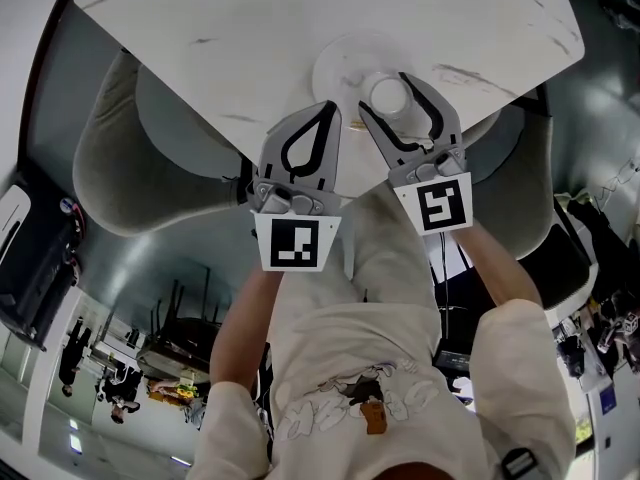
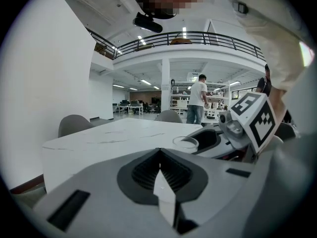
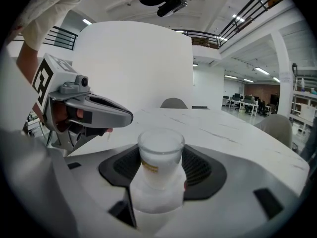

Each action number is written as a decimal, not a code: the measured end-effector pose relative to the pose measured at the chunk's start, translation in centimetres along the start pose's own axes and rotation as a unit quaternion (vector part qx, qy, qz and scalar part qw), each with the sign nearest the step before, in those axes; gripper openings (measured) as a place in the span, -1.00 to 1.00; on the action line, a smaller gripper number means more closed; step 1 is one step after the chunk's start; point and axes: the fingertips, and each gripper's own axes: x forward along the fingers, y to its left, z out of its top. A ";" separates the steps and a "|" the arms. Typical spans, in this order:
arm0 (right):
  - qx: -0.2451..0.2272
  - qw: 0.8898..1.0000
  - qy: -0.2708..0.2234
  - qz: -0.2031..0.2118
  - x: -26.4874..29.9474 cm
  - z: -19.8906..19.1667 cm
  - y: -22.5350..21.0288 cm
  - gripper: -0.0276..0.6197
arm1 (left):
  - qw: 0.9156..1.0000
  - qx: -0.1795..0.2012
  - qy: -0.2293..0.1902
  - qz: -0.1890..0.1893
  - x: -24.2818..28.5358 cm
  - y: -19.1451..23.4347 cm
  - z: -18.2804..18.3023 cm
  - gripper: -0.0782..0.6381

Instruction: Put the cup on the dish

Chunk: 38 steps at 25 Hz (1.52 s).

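The step in hand looks like the set-down. The right gripper (image 1: 384, 92) has its jaws spread wide around the small frosted translucent plastic cup (image 3: 159, 160), with the ribbed black pads lying against both sides of it, so I read it as holding the cup upright. In the head view the cup falls inside the outline of the round white dish (image 1: 335, 68), which lies directly beneath the jaws on the white marble-patterned table (image 1: 200, 28). The cup is a little off the dish's middle, toward the gripper's body. No view shows whether its base touches the dish.

To do this well, keep the gripper level and lower it straight down until the base is flat on the dish, and only then let the jaws part. Open them evenly and draw back along the jaws' own line rather than sideways, since a cup this light would probably tip or skid if a pad brushed it. Nudging it slightly forward, away from the gripper's body, would leave more margin from the dish's rim.

The left gripper (image 2: 159, 152) hangs just to the left of the right one, jaws pressed together with nothing between them. It is best kept clear of the dish.

The cup is a short tumbler with a cloudy wall, slightly wider at the rim, and a small yellow mark on the side facing the right gripper's camera
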 end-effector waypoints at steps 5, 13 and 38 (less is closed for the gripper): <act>-0.029 0.999 0.017 0.005 0.3 -0.7 0.2 -0.10 | 1.000 0.001 -0.001 -0.001 0.1 0.1 -0.3 -0.77; -0.076 0.996 0.042 0.018 1.0 -0.9 0.4 -0.10 | 1.000 0.002 -0.001 -0.007 0.0 0.2 -0.3 -0.77; -0.007 1.000 -0.009 0.010 -1.3 2.8 -0.2 0.01 | 1.000 0.009 -0.013 -0.009 -2.1 0.0 3.2 -0.77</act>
